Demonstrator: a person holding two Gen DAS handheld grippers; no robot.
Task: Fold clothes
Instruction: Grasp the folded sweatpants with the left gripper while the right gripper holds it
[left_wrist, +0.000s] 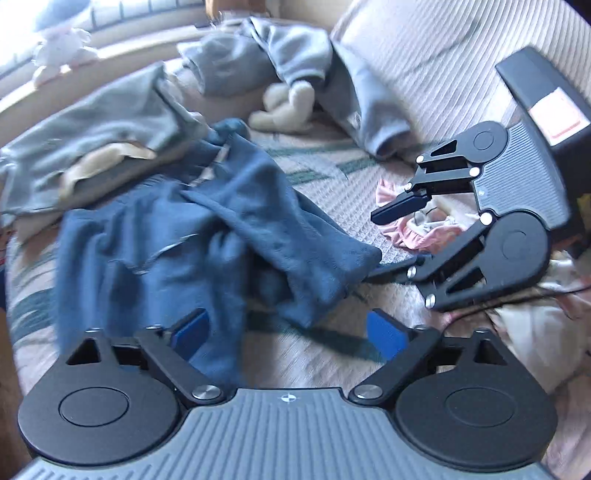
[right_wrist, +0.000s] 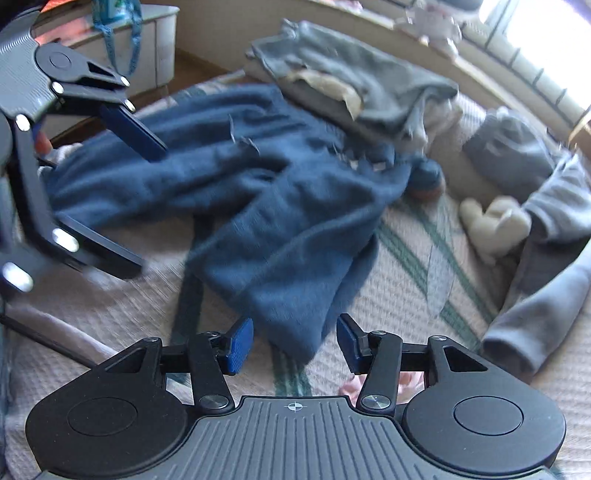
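both tongs, left tongs (left_wrist: 288, 332) and right tongs (right_wrist: 293, 341), gape apart around the crumpled blue garment (right_wrist: 266, 192) at centre frame on the bed (right_wrist: 406, 295).

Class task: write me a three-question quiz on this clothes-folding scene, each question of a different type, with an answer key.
1. True or false: the left gripper is clamped shut on the dark blue garment.
2. Multiple choice: what lies on the bed beyond the right gripper in the left wrist view? A) pink frilly clothing B) a shoe C) a book
3. Fill in: the cream soft toy lies beside a ____ garment.

Key:
1. False; both grippers are open, with the garment's edge between the fingers.
2. A, the pink frilly clothing.
3. Grey; the grey garment.
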